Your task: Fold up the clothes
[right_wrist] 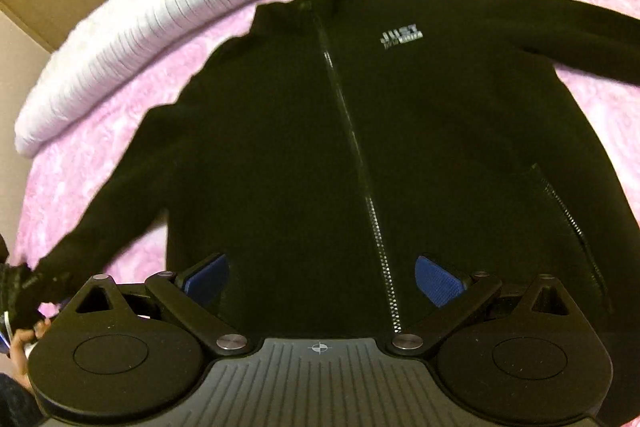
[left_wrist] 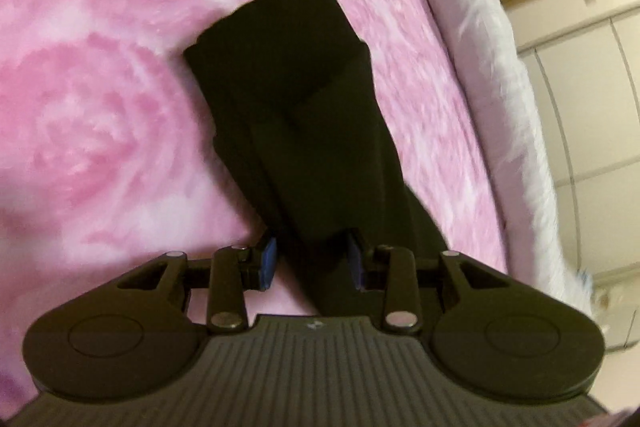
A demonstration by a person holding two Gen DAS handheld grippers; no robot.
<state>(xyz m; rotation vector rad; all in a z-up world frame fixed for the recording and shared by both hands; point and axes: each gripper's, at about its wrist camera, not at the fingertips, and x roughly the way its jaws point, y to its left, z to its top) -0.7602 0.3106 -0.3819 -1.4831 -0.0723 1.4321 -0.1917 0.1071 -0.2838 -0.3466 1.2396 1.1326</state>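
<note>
Both grippers are looking like the same build: the left gripper [left_wrist: 311, 259] and right gripper [right_wrist: 322, 277] are sporting matte black linkage arms with silver pivot pins, round black discs at about 8 and 4 o'clock, and a grey ribbed body with a tiny crosshair mark at 6. Blue textured pads [right_wrist: 438, 279] are lining the fingers. A hand [right_wrist: 20, 345] is peeking in at 8 o'clock.
</note>
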